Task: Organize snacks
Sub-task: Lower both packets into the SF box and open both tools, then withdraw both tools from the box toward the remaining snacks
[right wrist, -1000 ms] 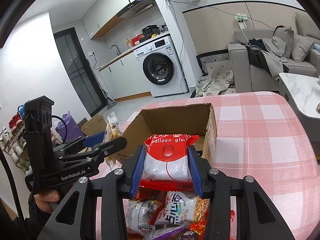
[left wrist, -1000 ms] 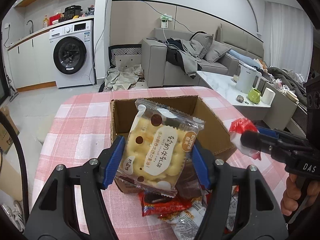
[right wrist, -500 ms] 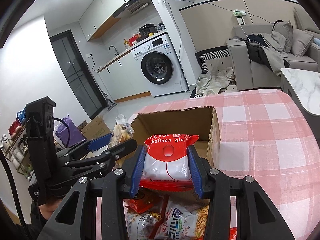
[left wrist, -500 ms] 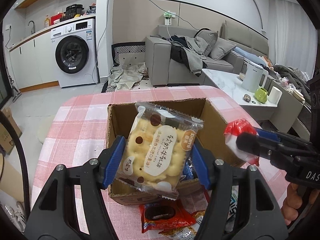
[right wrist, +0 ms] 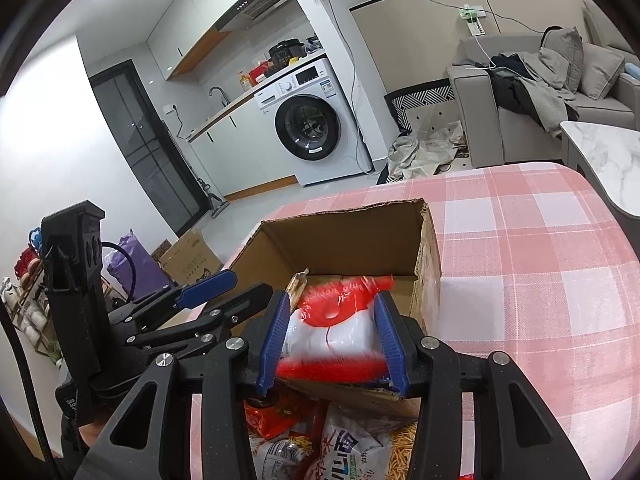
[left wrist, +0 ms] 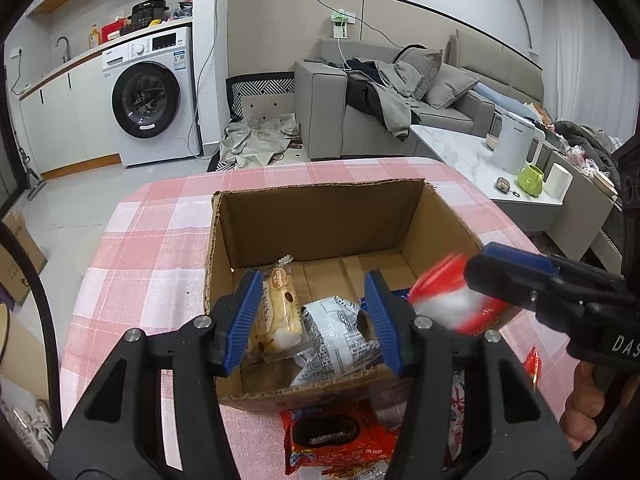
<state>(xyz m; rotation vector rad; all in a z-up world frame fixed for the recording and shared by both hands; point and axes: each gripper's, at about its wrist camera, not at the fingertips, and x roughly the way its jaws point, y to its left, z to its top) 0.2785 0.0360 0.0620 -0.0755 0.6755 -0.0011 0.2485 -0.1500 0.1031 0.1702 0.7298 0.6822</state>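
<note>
An open cardboard box (left wrist: 320, 216) stands on the pink checked tablecloth (left wrist: 152, 240). My left gripper (left wrist: 316, 312) is open over the box's near edge; the yellow biscuit pack (left wrist: 278, 312) lies inside the box against the left pad, beside a silver packet (left wrist: 336, 332). My right gripper (right wrist: 332, 332) is shut on a red and white balloon-gum bag (right wrist: 336, 320), blurred, at the box's right near corner; the bag also shows in the left wrist view (left wrist: 448, 300). The box also shows in the right wrist view (right wrist: 344, 236).
Loose snack packets lie in front of the box: a red cookie pack (left wrist: 332, 436) and noodle snack bags (right wrist: 352, 448). A sofa (left wrist: 400, 100), a marble side table with a kettle (left wrist: 512, 148) and a washing machine (left wrist: 148, 96) stand beyond the table.
My left gripper has opened and the biscuit pack has dropped into the box. My right gripper has moved forward with the red bag to the box's edge.
</note>
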